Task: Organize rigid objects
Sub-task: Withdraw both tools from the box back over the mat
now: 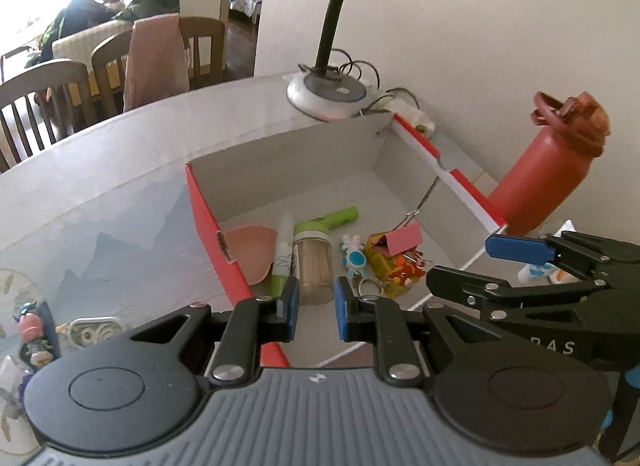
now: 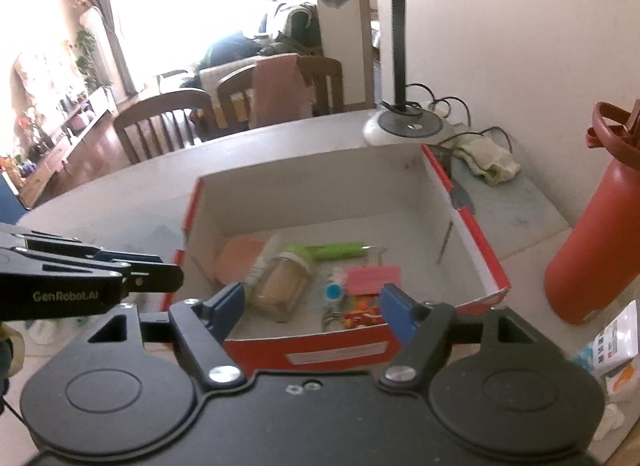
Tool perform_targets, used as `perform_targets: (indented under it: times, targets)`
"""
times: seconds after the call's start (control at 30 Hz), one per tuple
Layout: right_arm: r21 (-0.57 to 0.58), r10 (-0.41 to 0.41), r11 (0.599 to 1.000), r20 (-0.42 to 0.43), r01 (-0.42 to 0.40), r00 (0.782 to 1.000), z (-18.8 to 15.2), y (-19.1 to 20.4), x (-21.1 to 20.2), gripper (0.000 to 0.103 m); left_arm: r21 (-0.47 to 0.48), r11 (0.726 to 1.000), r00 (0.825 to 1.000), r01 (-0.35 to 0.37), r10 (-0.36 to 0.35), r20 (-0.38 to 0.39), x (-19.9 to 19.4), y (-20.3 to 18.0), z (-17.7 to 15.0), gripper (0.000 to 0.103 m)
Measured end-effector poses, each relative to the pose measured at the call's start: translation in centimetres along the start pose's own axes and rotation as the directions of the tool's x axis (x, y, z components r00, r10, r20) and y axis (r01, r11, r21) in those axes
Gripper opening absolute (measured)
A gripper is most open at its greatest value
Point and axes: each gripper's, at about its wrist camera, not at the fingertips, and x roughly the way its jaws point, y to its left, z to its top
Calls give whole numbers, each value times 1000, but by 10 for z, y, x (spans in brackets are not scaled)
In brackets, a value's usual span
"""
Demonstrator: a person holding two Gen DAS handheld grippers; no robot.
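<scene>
A red box (image 1: 208, 221) (image 2: 320, 350) with a white inside lies open on the table. In it are a toothpick jar (image 1: 314, 262) (image 2: 282, 286), a white and green marker (image 1: 283, 250), a green tool (image 1: 332, 217) (image 2: 332, 252), a pink pad (image 1: 252, 250) (image 2: 238, 262), a pink binder clip (image 1: 404, 240) (image 2: 374, 280), a blue keychain toy (image 1: 354, 256) (image 2: 334, 292) and yellow and orange trinkets (image 1: 394, 270). My left gripper (image 1: 316, 306) (image 2: 168, 270) hangs shut over the box's near left corner, nothing between its pads. My right gripper (image 2: 314, 308) (image 1: 468, 262) stands open above the near wall, holding nothing.
A red water bottle (image 1: 548, 173) (image 2: 592, 234) stands just right of the box. A desk lamp (image 1: 328, 93) (image 2: 404, 125) with cables sits behind it by the wall. A small figurine (image 1: 34, 338) and a metal tin (image 1: 94, 332) lie left of the box, paper packets (image 2: 612, 346) to the right.
</scene>
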Motion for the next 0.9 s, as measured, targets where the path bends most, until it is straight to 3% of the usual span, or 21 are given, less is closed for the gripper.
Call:
perform_targets:
  times: [0.47,0.9]
  targets:
    - [-51,131,991,80,-127,988,-15,59,-43,84,-61,998,992,-6,14,128,-86,24,-38,18]
    - [-124,244,964,60,-235,968,-34,124,-59,87,-126,991,980,-51,74,187,-138,64,-96,18]
